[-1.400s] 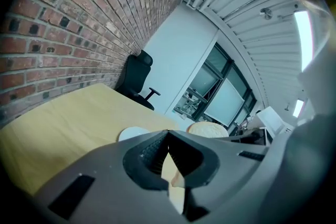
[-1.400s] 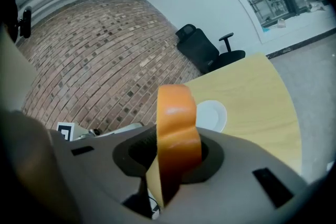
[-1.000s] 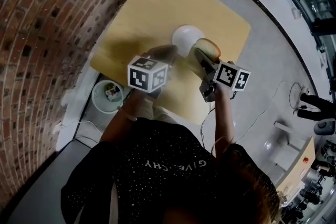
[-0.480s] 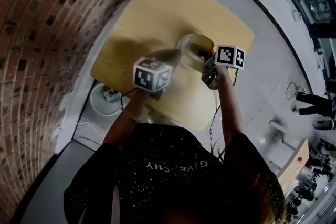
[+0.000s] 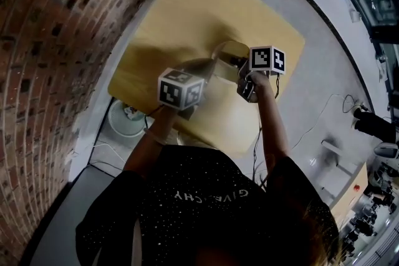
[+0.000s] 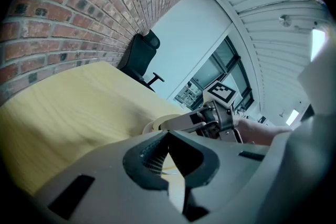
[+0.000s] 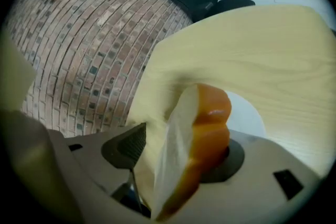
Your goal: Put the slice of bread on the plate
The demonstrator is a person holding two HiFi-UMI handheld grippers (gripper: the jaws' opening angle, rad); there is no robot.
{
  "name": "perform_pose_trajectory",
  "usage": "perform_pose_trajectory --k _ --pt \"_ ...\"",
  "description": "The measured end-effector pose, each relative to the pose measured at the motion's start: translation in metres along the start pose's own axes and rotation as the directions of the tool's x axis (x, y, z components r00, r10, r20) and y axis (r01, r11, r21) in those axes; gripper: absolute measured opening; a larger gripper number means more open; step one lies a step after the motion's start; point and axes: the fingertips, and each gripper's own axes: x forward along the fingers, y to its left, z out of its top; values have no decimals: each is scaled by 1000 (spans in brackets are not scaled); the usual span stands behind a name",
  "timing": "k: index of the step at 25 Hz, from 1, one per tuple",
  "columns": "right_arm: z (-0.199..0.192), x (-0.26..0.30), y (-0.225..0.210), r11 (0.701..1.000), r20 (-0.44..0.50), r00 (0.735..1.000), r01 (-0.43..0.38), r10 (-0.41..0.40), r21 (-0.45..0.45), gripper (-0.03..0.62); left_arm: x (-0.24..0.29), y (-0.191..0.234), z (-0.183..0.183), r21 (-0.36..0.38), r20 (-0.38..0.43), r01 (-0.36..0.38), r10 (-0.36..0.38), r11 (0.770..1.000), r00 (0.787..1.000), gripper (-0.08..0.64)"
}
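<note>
The right gripper (image 7: 176, 152) has just been opening its fingers (image 7: 126, 147), now released. The bread (image 7: 194, 134) leans between them above the plate (image 7: 249, 110), seemingly not yet settled flat. The left gripper (image 6: 169, 136) is clenched and empty.

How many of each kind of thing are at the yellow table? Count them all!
Bread slice: 1
Plate: 1
Grippers: 2, the left gripper shut, the right gripper with jaws just opened and the bread slice between them
Total: 4
</note>
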Motion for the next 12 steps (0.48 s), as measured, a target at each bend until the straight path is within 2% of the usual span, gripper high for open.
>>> perform_pose_trajectory --k 2,6,12 --pt "0 -4 -4 995 -1 997 76 -76 -64 293 0 0 -1 -2 -1 1 -1 1000 1000 11" --pt "1 -18 -17 963 24 976 219 -218 -158 295 -1 -1 -2 -8 -1 3 -3 1000 1000 11" --pt "1 -47 -43 936 121 940 331 -318 -119 295 -2 -5 -12 -5 -15 10 -10 1000 1000 11"
